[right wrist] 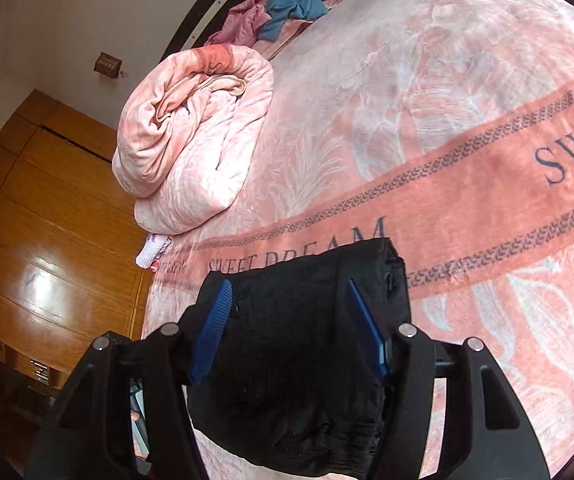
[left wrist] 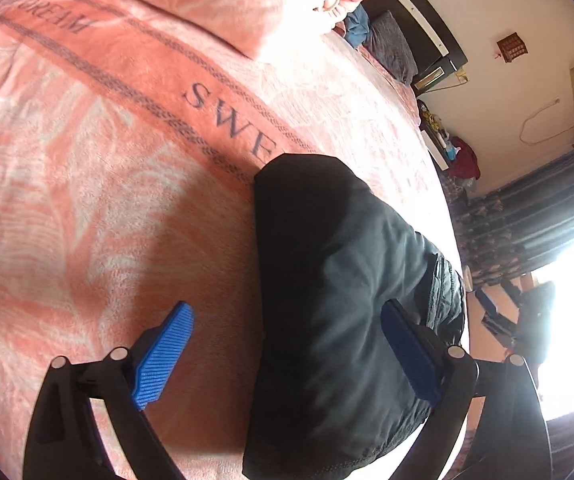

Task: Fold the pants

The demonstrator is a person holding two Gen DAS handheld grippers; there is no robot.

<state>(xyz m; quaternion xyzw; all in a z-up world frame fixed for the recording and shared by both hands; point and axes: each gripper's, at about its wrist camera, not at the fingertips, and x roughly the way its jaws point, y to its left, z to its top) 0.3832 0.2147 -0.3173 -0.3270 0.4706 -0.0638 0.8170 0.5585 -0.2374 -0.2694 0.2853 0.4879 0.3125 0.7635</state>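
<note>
Two grippers flank one folded bundle of black pants lying on the pink blanket near the bed's edge. Left gripper gapes wide, released; right gripper straddles the bundle, grip unclear.

The left claw stands wide open over the bed. Folded black pants lie between its blue fingers, seemingly brushing the right one. A rolled pink quilt lies far ahead.
</note>
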